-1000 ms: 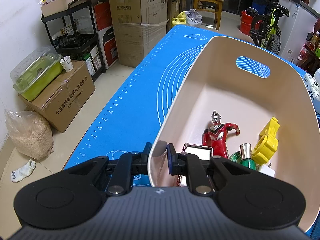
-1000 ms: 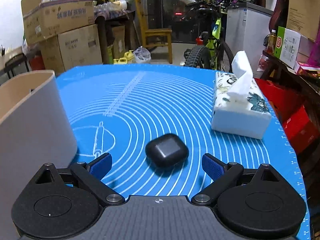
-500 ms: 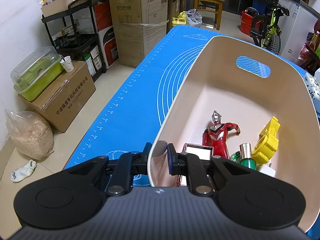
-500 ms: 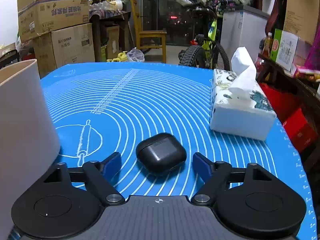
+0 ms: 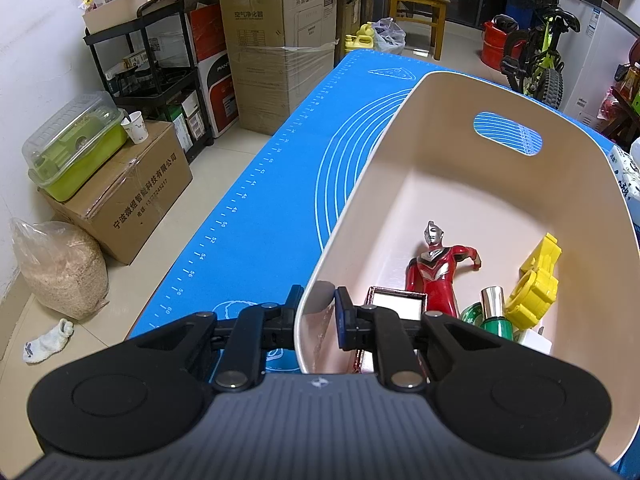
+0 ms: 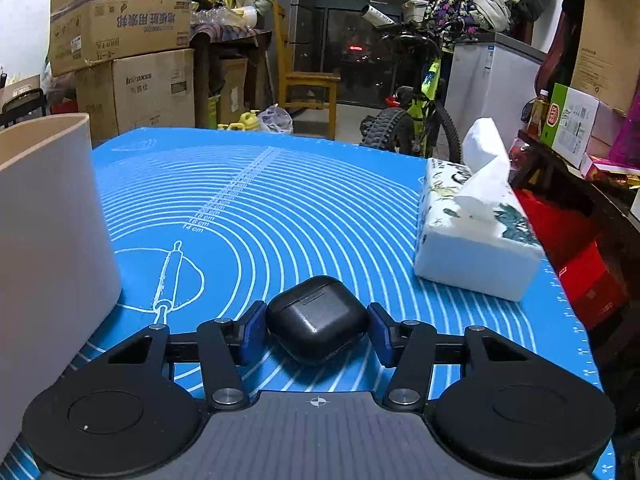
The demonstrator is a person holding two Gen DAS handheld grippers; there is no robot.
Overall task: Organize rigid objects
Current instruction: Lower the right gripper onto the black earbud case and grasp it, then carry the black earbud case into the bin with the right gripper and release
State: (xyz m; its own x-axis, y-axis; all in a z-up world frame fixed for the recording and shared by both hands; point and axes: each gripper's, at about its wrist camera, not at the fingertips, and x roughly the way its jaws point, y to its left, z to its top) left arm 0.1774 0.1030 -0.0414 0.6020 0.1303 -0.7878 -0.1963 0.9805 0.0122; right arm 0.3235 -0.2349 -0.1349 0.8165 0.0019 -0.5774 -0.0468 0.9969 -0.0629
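Observation:
My left gripper is shut on the near rim of the cream bin, one finger outside and one inside. In the bin lie a red and silver toy figure, a yellow plastic part, a green bottle with a silver cap and a small framed mirror. My right gripper has closed on a black earbud case that rests on the blue mat; both pads touch its sides. The bin's wall stands at the left of the right wrist view.
A tissue box stands on the mat to the right of the case, near the mat's right edge. Cardboard boxes, a black shelf cart and a bicycle stand on the floor beyond the table.
My right gripper has moved forward around the earbud case and its fingers have closed from wide open onto the case's sides. The left gripper and bin have not moved.

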